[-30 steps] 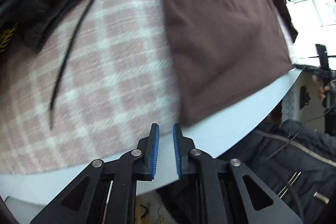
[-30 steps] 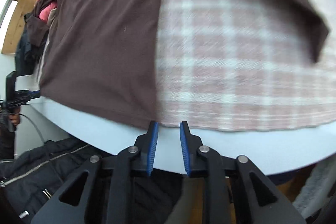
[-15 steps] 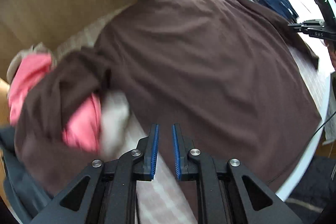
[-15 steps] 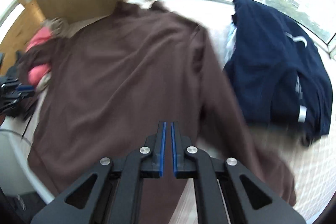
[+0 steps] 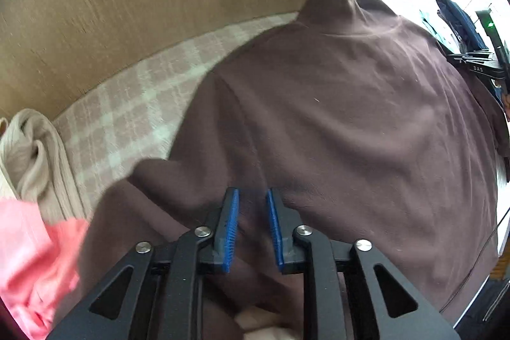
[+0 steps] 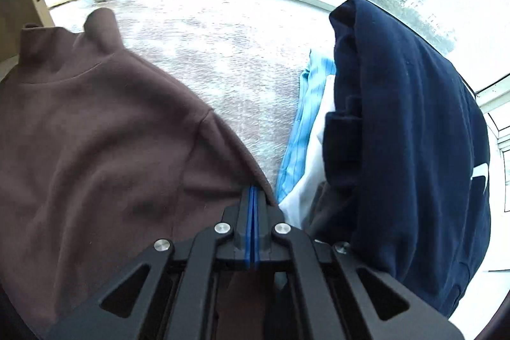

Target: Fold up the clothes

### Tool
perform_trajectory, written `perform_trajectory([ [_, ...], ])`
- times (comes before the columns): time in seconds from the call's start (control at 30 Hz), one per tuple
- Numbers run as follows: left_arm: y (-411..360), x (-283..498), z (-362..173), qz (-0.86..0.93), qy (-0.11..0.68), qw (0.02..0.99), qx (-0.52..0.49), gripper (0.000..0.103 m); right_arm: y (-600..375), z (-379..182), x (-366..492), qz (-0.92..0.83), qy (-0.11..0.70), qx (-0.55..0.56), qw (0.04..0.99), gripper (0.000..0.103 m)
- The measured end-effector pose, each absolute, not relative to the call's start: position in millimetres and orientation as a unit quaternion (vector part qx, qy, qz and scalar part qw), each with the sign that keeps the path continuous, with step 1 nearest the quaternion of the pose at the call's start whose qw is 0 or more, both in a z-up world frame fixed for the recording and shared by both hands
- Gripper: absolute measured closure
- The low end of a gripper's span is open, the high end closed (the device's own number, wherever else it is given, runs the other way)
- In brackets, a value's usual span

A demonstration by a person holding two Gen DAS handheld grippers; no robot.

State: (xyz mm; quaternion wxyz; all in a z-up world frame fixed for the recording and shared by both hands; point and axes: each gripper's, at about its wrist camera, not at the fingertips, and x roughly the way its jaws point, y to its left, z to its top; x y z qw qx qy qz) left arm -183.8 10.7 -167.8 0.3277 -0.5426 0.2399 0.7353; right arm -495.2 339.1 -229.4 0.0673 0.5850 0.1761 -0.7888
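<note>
A brown high-collared sweater (image 5: 350,117) lies spread flat on a pink checked cloth (image 5: 127,110), collar pointing away from me. My left gripper (image 5: 251,191) hovers over the left sleeve near the armpit. Its jaws are opening, with brown cloth showing below the gap and not pressed by the pads. In the right wrist view the sweater (image 6: 95,133) fills the left side. My right gripper (image 6: 252,188) is shut, pads together, its tips at the outer edge of the right sleeve. No cloth shows between its pads.
A beige knit (image 5: 35,148) and a pink garment (image 5: 32,260) lie left of the sweater, under a wooden panel (image 5: 159,5). A navy garment (image 6: 398,133) on light blue cloth (image 6: 302,133) lies to the right. Windows curve behind.
Both views swept from the table's near edge up over the sweater to its shoulders. The left jaws widened. The right jaws closed fully.
</note>
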Motion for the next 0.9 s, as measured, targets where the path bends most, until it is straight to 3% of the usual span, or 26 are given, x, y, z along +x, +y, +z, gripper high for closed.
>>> perform_trajectory([
  [0.07,8,-188,-168,0.756,0.267,0.295,-0.521,0.085,332,-226,-493,-0.786,0.186,0.585,0.069,0.103],
  [0.23,6,-187,-141,0.764,0.21,0.329,-0.515,0.09,305,-191,-481,-0.802,0.149,0.559,0.15,0.102],
  [0.5,87,-180,-140,0.744,0.199,0.419,-0.48,0.087,260,-206,-503,-0.789,0.059,0.556,0.255,0.101],
  [0.9,136,-185,-158,0.773,0.27,0.37,-0.438,0.086,233,-228,-535,-0.811,0.099,0.534,0.218,0.103],
])
